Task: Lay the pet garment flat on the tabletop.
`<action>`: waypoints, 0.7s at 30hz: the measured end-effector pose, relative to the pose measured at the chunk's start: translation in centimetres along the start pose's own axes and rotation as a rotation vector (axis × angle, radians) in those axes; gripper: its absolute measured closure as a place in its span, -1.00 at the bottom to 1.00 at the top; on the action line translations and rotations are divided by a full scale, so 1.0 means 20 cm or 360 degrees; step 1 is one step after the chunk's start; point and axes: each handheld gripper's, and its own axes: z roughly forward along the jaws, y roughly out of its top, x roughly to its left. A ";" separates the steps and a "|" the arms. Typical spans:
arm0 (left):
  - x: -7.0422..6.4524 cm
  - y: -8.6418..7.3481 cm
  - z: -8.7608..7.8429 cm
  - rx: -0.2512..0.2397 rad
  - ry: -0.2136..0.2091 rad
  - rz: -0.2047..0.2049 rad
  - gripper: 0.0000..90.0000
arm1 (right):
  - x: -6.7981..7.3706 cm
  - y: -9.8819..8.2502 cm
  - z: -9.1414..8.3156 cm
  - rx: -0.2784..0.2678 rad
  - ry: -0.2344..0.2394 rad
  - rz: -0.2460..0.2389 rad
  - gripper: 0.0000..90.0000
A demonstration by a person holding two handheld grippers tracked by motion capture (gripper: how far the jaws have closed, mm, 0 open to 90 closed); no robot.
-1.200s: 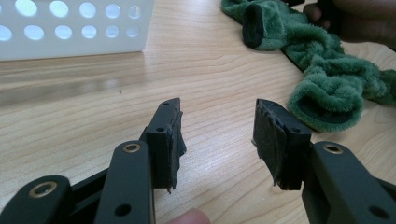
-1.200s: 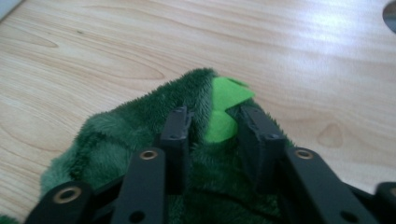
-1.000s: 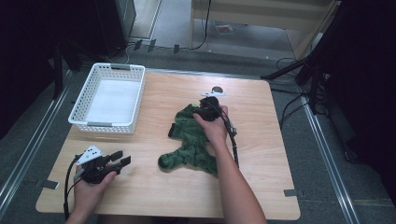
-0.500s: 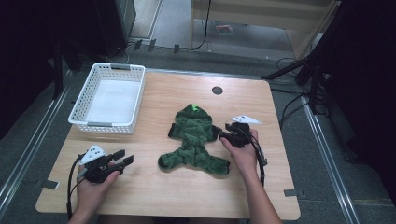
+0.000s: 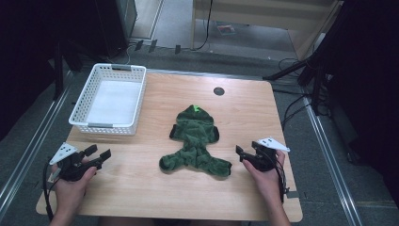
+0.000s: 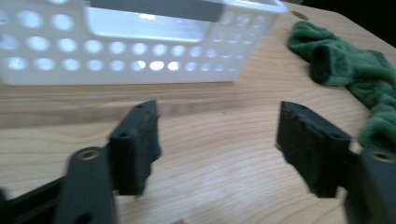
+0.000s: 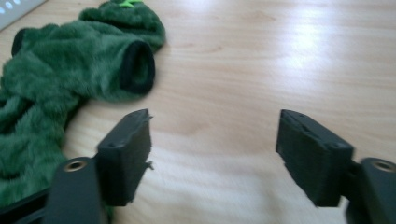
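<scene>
Green fuzzy outfit (image 5: 195, 141): a small hooded suit lying flat in the middle of the wooden desk (image 5: 244, 108), hood end away from the person.
Right gripper (image 5: 245, 155): low over the desk just right of the suit's leg, not touching it; the hand holds it pointing left at the suit.
Right jaws: wide apart with only bare wood between them; they have just been opening.
Left gripper (image 5: 98, 154): at the desk's near left corner, pointing right, the hand wrapped around it.
Left jaws: wide apart and holding nothing; they have just been opening.
White basket (image 5: 80, 116): at the back left, just beyond the left gripper.

bare tabletop (image 5: 141, 188) between grippers, basket (image 5: 110, 101) far-left
</scene>
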 end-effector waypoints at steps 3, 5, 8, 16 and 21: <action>0.04 0.01 -0.02 0.0013 0.0019 -0.0011 -0.51 | -0.03 -0.04 -0.05 0.0004 -0.0027 0.0029 -0.60; 0.05 0.01 -0.03 0.0015 0.0030 -0.0010 -0.63 | -0.06 -0.06 -0.08 -0.0004 -0.0045 0.0066 -0.69; 0.07 0.01 -0.05 0.0014 0.0034 0.0004 -0.70 | -0.09 -0.10 -0.12 -0.0010 -0.0105 0.0082 -0.81; 0.15 0.00 -0.12 0.0012 0.0050 -0.0027 -0.98 | -0.15 -0.19 -0.21 -0.0001 -0.0121 0.0085 -1.00; 0.20 -0.01 -0.16 -0.0003 0.0046 -0.0048 -1.00 | -0.18 -0.23 -0.26 0.0015 -0.0117 0.0085 -1.00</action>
